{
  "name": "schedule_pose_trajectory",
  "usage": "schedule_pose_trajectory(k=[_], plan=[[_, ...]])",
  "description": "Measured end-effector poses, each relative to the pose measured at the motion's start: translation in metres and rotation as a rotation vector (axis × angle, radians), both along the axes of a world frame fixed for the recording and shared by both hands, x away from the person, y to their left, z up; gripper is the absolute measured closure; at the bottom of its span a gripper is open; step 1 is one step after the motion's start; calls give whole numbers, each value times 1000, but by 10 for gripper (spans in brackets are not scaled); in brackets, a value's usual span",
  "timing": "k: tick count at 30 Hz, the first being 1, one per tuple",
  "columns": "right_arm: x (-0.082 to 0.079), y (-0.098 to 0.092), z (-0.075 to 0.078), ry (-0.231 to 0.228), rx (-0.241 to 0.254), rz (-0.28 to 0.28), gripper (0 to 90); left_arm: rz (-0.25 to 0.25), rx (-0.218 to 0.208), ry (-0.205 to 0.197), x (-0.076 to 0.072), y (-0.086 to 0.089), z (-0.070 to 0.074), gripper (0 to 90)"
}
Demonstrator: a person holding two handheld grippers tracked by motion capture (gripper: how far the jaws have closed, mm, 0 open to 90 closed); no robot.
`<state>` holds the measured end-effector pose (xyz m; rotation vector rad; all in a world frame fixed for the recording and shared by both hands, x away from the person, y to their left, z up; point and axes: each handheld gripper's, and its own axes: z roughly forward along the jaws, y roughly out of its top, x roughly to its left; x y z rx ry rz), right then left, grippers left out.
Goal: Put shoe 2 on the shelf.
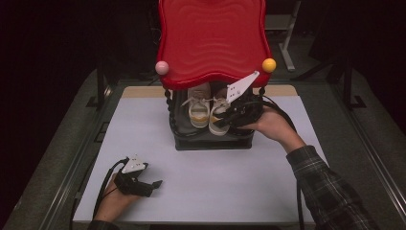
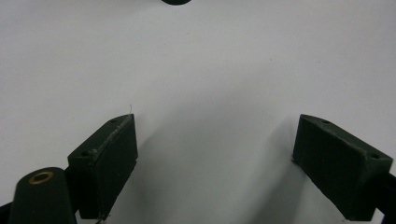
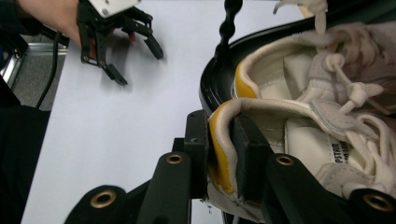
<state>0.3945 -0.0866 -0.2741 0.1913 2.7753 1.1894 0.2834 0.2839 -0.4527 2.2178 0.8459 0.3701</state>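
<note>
Two white sneakers with yellow heel linings stand side by side on the black lower tray of a small rack with a red wavy top. My right gripper is shut on the heel collar of the right sneaker, one jaw inside the shoe and one outside. The left sneaker sits beside it, untouched. My left gripper rests low over the white table near the front left, open, with nothing between its jaws; it also appears far off in the right gripper view.
The rack stands at the back centre of the white table top. Black beaded posts hold up the red top, which carries a pink ball and a yellow ball at its corners. Dark floor surrounds the table.
</note>
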Motion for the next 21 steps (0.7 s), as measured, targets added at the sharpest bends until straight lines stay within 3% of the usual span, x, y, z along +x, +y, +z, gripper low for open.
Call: schedule_pose_trajectory(k=[7, 14, 19, 21], plan=[[6, 5, -9, 16, -18, 4, 773, 0, 0, 0, 0, 0, 0, 133], [7, 4, -14, 4, -55, 12, 775, 0, 1, -1, 0, 0, 0, 133], [10, 5, -20, -14, -95, -11, 776, 0, 1, -1, 0, 0, 0, 133], [11, 5, -21, -8, -80, -19, 775, 1, 0, -1, 0, 0, 0, 132]])
